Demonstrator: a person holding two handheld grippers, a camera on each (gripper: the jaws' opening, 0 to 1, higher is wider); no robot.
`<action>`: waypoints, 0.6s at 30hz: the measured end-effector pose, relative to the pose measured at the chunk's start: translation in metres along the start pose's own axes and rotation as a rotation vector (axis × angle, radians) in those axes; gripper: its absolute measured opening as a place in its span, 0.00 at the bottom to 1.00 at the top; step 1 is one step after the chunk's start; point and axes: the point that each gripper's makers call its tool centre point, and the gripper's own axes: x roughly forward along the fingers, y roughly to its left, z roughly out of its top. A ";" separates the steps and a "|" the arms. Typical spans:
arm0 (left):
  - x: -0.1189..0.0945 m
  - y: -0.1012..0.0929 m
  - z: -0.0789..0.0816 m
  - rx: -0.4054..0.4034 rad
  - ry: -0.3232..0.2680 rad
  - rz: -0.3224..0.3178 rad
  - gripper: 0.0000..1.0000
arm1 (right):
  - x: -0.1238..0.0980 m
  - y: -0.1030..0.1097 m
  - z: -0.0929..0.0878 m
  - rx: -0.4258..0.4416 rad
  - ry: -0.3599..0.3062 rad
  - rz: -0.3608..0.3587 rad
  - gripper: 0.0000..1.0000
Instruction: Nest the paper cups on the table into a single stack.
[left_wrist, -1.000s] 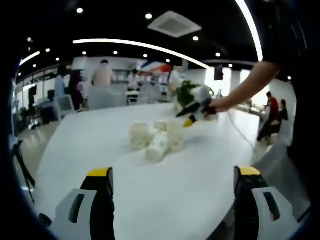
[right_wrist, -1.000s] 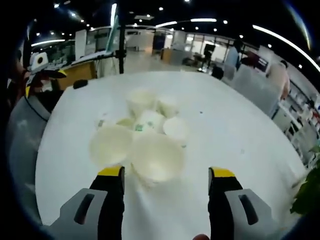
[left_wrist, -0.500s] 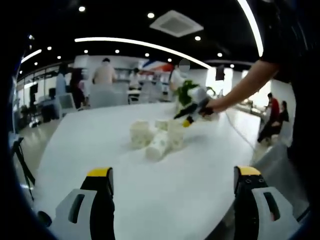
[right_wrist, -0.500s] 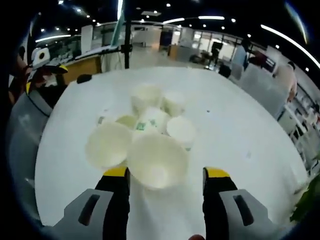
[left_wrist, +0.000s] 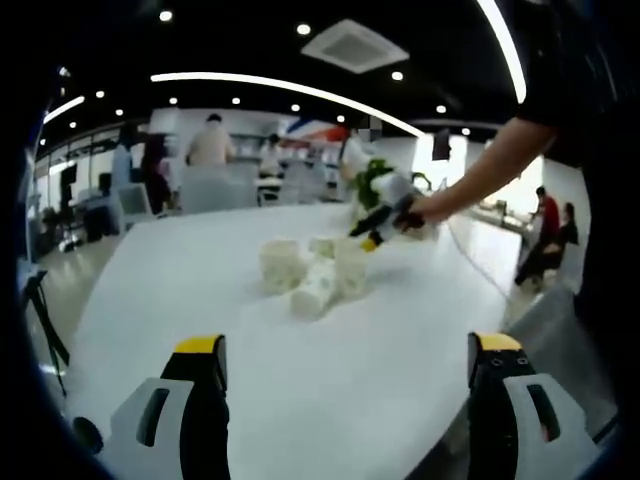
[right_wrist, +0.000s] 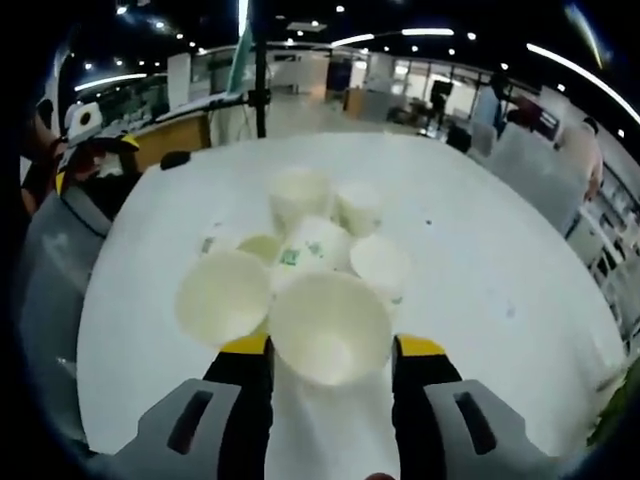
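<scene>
Several white paper cups (left_wrist: 315, 270) sit bunched together mid-table on the white round table (left_wrist: 330, 380). One of them lies on its side, showing green print (right_wrist: 312, 245). My right gripper (right_wrist: 332, 347) has its jaws pressed against the sides of the nearest paper cup (right_wrist: 330, 325), whose mouth faces the camera. Beside it on the left is another open cup (right_wrist: 224, 296). In the left gripper view, the right gripper (left_wrist: 383, 220) reaches the cluster from the right, held by a hand. My left gripper (left_wrist: 347, 345) stays wide open near the table edge, well short of the cups.
A green plant (left_wrist: 373, 182) stands at the far side of the table. Beyond the table are people, chairs and desks. A dark pole (right_wrist: 262, 60) rises behind the table. The table's rim (right_wrist: 90, 300) curves close on the left.
The right gripper's jaws have narrowed from well apart until they touch the nearest cup. That cup now looks larger and closer. The left gripper has stayed in place and open.
</scene>
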 end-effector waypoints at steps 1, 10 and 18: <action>0.000 0.001 0.001 0.003 -0.005 0.002 0.98 | 0.000 0.000 0.000 0.002 -0.001 0.000 0.43; 0.001 0.002 0.001 0.002 -0.005 0.000 0.98 | -0.007 0.003 -0.005 0.032 -0.005 -0.009 0.42; 0.004 0.000 0.001 0.002 -0.004 -0.017 0.98 | -0.018 0.002 -0.012 0.047 -0.011 -0.031 0.41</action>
